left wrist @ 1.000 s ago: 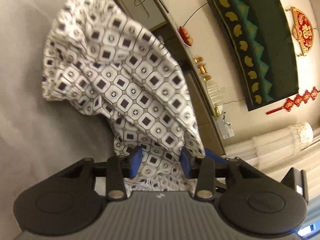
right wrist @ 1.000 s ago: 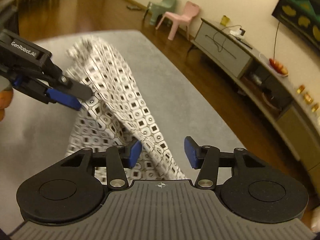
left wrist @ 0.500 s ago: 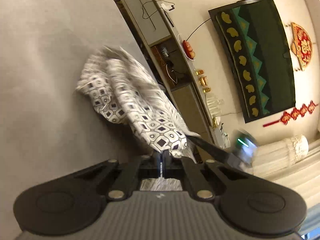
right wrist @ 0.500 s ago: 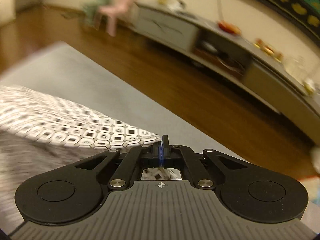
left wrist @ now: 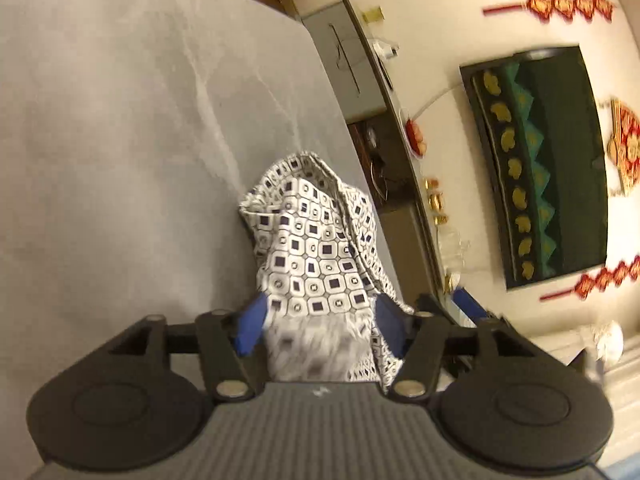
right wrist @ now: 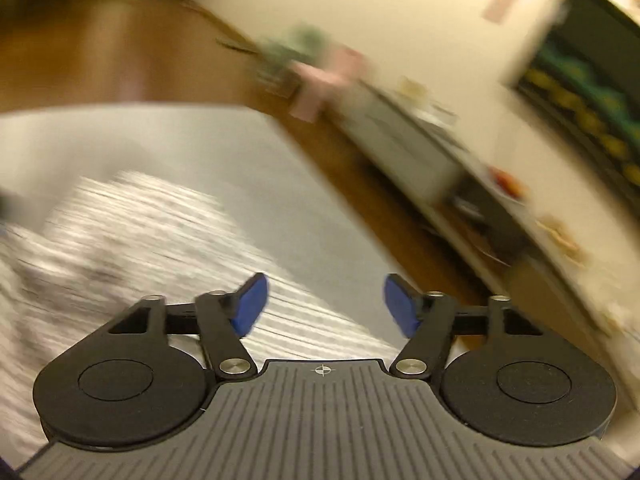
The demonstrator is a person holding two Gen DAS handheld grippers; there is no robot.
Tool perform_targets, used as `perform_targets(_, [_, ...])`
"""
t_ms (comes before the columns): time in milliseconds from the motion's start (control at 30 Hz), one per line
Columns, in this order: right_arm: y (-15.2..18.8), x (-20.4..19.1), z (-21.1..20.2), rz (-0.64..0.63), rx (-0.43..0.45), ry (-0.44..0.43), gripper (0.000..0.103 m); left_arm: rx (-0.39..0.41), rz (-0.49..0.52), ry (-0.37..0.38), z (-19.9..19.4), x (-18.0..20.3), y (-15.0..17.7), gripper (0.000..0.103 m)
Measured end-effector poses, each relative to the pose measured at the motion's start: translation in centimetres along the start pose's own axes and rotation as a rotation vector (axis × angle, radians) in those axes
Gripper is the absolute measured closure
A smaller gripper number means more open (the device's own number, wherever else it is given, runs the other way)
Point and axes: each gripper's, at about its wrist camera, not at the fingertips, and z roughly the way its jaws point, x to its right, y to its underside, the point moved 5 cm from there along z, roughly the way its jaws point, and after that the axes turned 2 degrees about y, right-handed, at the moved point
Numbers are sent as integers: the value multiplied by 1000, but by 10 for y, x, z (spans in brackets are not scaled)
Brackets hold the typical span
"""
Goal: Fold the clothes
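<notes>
Nearest the lens in the left wrist view, the left tongs (left wrist: 318,318) stand released, having just been opening; the white fabric garment printed with dark squares (left wrist: 316,256) lies bunched between the blue pads (left wrist: 250,322), but they do not seem to press on it. Beyond the pads the garment rises in a crumpled mound at the middle of the frame, close to the right-hand edge of the grey marbled worktop (left wrist: 120,140), whose bare surface fills the upper left. Farther off, at the right, a dark wall-hung screen (left wrist: 552,160) shows above a long low cabinet (left wrist: 352,72).

In the heavily blurred right wrist view, the right tongs (right wrist: 324,306) have also just been opening and hold nothing; the garment (right wrist: 120,248) lies on the worktop (right wrist: 260,168) at lower left, streaked by motion, partly under the left pad. Brown wooden floor (right wrist: 120,48) lies beyond.

By my reading, both grips have just been let go after setting the garment down, and no fold is yet made. Next it wants spreading flat: each tongs should find a clear edge or corner and draw it outward.
</notes>
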Motion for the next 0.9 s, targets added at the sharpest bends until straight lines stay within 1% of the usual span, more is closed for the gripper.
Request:
perform_targets(33, [-5, -14, 4, 8, 2, -87, 36, 4, 28, -15, 9, 1, -3, 41])
perform_targets(67, [-10, -27, 9, 12, -1, -158, 36, 6, 51, -40, 16, -1, -6, 45])
perform_targets(100, [-11, -40, 15, -1, -12, -198, 36, 7, 67, -65, 23, -4, -9, 54])
perform_targets(133, [-10, -54, 19, -28, -25, -203, 37, -3, 65, -64, 25, -8, -8, 63])
perform_targets(167, [-9, -65, 25, -53, -46, -191, 46, -12, 63, -63, 28, -12, -8, 86])
perform_targets(200, [-9, -67, 35, -58, -80, -196, 55, -22, 63, -61, 29, -15, -8, 95])
perform_targets(233, [-9, -66, 45, -41, -119, -222, 82, -28, 64, -60, 31, -16, -7, 98])
perform_targets(267, [-11, -62, 50, -13, -146, -245, 103, -22, 79, -57, 29, -15, -7, 101])
perform_targets(300, [-15, -58, 52, 5, -154, -245, 103, -16, 94, -55, 26, -14, -7, 102])
perform_targets(400, [-35, -44, 48, 26, -128, -219, 103, -4, 118, -29, 19, -9, -5, 102])
perform_targets(467, [-47, -33, 40, 43, -100, -170, 103, 9, 117, -15, 12, -6, -4, 102])
perform_targets(533, [-66, -13, 43, 68, -79, -99, 103, 33, 109, -10, 6, -3, -4, 103])
perform_targets(600, [-89, 14, 56, 51, -64, 29, 103, 73, 84, -7, -6, -3, -6, 103])
perform_targets(667, [-115, 34, 75, 31, -49, 198, 103, 152, 59, -32, -30, -8, -4, 103])
perform_targets(700, [-121, 44, 87, 38, -46, 274, 103, 214, 39, -71, -47, -15, 1, 103])
perform_targets(733, [-124, 50, 98, 42, -46, 331, 103, 286, 35, -154, -60, -20, 3, 102])
perform_targets(767, [-123, 54, 106, 46, -46, 368, 81, 335, 31, -239, -67, -25, 3, 102])
perform_targets(800, [-120, 57, 110, 68, -45, 377, 66, 348, -3, -271, -69, -32, 1, 102])
perform_targets(833, [-115, 62, 110, 104, -43, 373, 44, 335, -33, -275, -68, -38, 0, 102])
perform_targets(867, [-109, 66, 105, 146, -34, 356, 36, 316, -37, -286, -64, -40, 1, 102])
perform_targets(900, [-101, 69, 95, 196, -17, 326, 34, 298, -40, -295, -61, -41, 1, 102])
